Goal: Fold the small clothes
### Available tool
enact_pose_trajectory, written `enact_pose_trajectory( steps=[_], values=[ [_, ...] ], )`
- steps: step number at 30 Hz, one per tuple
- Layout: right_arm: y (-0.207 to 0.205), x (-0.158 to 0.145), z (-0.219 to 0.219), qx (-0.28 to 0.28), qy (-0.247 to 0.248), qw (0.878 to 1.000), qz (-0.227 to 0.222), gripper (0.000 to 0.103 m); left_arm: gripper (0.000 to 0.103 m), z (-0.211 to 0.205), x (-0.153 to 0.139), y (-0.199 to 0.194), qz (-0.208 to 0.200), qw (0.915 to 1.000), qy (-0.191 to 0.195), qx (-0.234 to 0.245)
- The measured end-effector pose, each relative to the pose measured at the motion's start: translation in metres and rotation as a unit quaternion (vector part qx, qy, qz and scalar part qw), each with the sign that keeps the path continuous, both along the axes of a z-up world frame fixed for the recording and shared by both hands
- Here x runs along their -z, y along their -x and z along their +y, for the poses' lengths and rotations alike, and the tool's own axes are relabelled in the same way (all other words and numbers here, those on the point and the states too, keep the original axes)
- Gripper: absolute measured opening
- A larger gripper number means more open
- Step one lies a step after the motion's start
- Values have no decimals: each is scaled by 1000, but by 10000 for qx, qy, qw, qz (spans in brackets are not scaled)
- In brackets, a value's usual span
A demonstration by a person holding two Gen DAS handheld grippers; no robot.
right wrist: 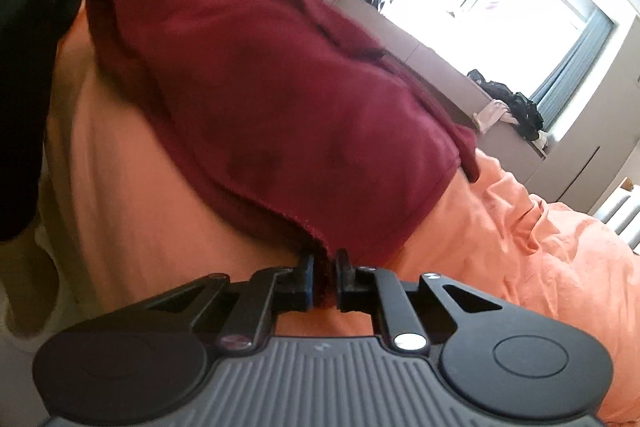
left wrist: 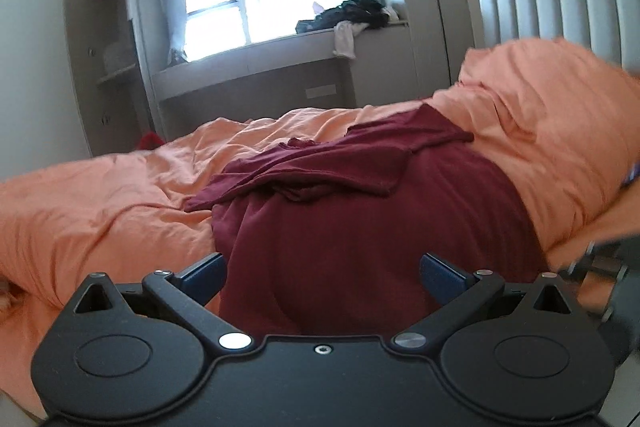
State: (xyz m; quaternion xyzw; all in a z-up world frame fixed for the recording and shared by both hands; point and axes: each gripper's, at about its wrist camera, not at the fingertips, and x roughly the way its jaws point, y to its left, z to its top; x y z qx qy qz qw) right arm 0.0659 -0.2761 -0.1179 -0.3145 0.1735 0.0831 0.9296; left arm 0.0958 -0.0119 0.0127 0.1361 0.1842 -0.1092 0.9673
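One pinch only: your right gripper (right wrist: 324, 281) clamps the dark red knit garment's (right wrist: 280, 99) hem, left gripper (left wrist: 322, 277) wide open, empty; tugging may bunch it.

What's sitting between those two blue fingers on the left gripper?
In the left wrist view, the left gripper is open; between its blue fingers lies only the maroon garment, spread on the orange bedding. They aren't pinching it.
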Motion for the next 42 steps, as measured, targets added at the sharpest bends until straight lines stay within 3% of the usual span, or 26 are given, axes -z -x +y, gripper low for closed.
enact_pose_trajectory(
  steps=[5,8,13,17,25,31,34,36,42],
  values=[
    [18,-47,-13,-151,-544,9973,-469,9,103,-22,5,9,-172,9980,-576,211],
    [29,-80,-22,-191,-914,9908,-981,8,103,-40,10,11,-192,9955,-840,383],
    [41,-120,-37,-198,-1522,9742,-1654,8,103,-81,30,2,-345,9785,-1998,383],
    [47,-140,-46,-253,-1869,9635,-1902,8,103,-98,39,-5,-441,9683,-2437,321],
    [61,-153,-60,-236,-2181,9567,-1912,7,102,-85,31,-40,80,9733,-2250,-440],
    [70,-153,-59,-193,-2278,9537,-1954,7,95,-70,25,-53,464,9747,-2056,-750],
    [73,-155,-61,-205,-2314,9522,-1985,7,77,-62,23,-54,571,9751,-1961,-865],
    [68,-155,-61,-198,-2358,9509,-1994,7,52,-55,23,-55,660,9749,-1930,-896],
    [70,-153,-71,-125,-2552,9495,-1820,7,33,-32,16,-52,560,9720,-1945,-1191]
  ],
)
